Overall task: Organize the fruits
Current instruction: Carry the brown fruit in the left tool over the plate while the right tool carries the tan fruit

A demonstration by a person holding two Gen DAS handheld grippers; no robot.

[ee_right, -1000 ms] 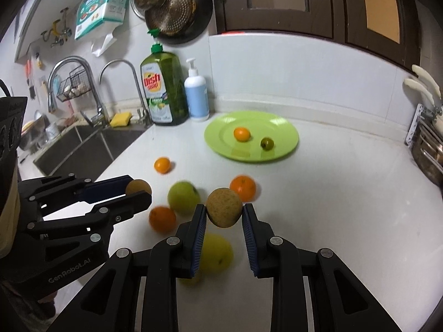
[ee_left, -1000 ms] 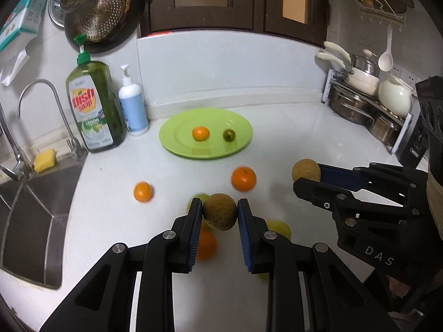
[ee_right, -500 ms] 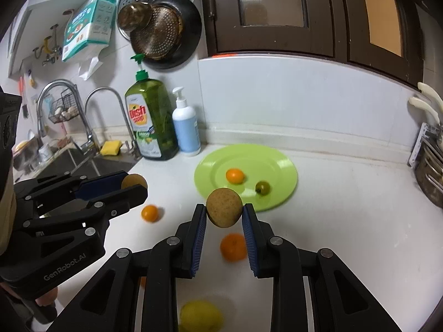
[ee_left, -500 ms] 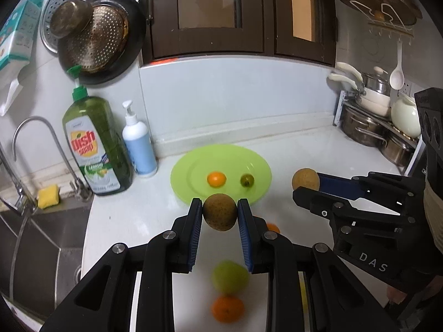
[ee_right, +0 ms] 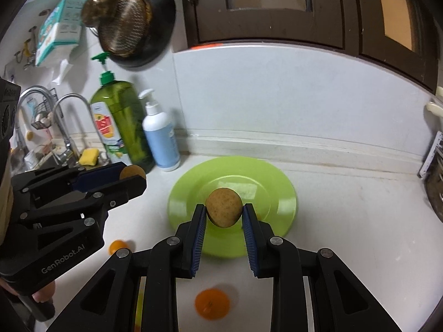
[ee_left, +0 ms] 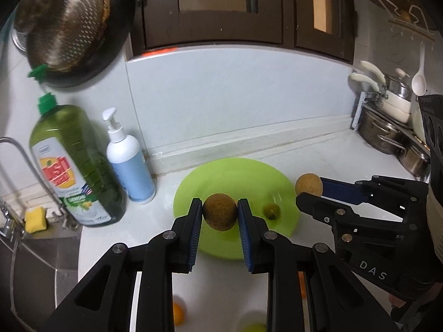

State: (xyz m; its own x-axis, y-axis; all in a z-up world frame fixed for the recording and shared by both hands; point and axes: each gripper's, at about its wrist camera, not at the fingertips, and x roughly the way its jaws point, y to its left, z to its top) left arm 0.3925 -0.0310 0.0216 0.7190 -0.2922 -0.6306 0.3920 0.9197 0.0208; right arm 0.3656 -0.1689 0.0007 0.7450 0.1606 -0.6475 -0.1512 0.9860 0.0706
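Note:
My left gripper [ee_left: 220, 211] is shut on a brown round fruit [ee_left: 220, 210] and holds it above the near edge of the green plate [ee_left: 235, 174]. My right gripper [ee_right: 224, 212] is shut on a second brown fruit [ee_right: 224, 207], held over the plate [ee_right: 193, 193] too. In the left wrist view the right gripper [ee_left: 308, 189] shows at the right with its fruit [ee_left: 308, 184]. A small dark green fruit [ee_left: 271, 210] lies on the plate. Oranges [ee_right: 211, 303] [ee_right: 117, 246] [ee_left: 177, 314] lie on the white counter in front of the plate.
A green dish soap bottle [ee_left: 74, 166] and a white pump bottle [ee_left: 128, 163] stand left of the plate against the wall. A sink with a tap [ee_right: 65, 127] and a yellow sponge [ee_left: 34, 215] is at the left. Pots on a rack [ee_left: 387, 127] stand at the right.
Both grippers have moved forward and up towards the plate, each still holding its brown fruit. The loose fruits on the counter have slid down out of the middle of the views.

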